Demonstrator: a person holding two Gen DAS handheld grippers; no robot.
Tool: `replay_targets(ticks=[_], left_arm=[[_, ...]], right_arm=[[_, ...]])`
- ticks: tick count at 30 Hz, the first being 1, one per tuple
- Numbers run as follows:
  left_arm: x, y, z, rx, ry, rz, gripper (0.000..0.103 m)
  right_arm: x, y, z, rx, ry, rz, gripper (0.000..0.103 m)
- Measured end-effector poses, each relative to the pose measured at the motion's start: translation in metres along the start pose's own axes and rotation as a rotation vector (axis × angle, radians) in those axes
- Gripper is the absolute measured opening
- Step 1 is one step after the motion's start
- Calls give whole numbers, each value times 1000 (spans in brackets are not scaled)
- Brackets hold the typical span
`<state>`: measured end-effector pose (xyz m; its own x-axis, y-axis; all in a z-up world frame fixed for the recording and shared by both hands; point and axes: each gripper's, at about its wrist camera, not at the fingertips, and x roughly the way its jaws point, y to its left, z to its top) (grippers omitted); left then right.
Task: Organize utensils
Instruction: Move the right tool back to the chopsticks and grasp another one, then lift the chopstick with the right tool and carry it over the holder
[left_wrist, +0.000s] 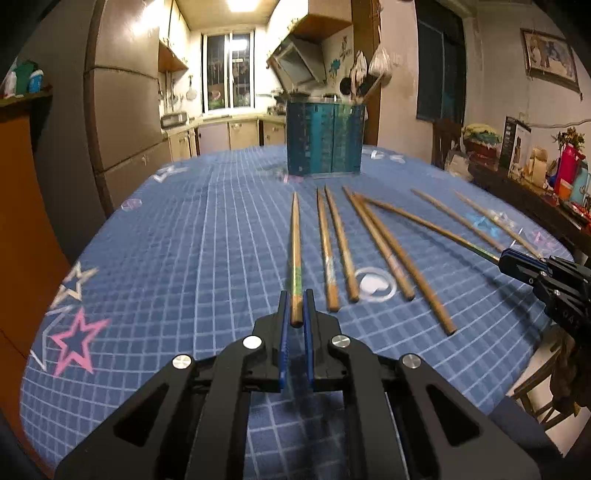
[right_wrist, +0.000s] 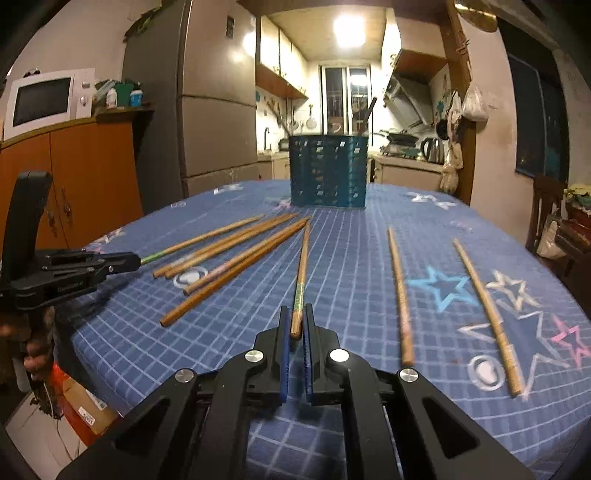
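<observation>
Several wooden chopsticks lie on a blue grid tablecloth. A teal perforated utensil holder stands at the far side; it also shows in the right wrist view. My left gripper is shut on the near end of the leftmost chopstick. My right gripper is shut on the near end of another chopstick. The left gripper appears in the right wrist view, the right gripper in the left wrist view.
Two chopsticks lie apart to the right in the right wrist view. A loose group lies between the grippers. A fridge and cabinet with microwave stand left; a cluttered shelf stands right.
</observation>
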<state>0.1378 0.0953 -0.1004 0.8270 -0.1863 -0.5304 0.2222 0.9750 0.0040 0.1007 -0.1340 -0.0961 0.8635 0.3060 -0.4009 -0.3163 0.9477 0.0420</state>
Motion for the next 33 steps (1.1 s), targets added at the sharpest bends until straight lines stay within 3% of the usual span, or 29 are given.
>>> replay_targets(ticks=[8,14,23,33], left_arm=[[-49,-14,49,32,-155,7,5],[-59,-25,97,51,-237,22,5],[-43,-33,159,23,-262,56,5],[-38,-50,184,8,-255,78,5]], right_arm=[[-43,-8,52,-26,-141,3,7],[-59,-16,98,-71,-214,19,7],[-40,-38,158,-60,-224,37,7],[-32,-47,195,-46,-246,40,7]])
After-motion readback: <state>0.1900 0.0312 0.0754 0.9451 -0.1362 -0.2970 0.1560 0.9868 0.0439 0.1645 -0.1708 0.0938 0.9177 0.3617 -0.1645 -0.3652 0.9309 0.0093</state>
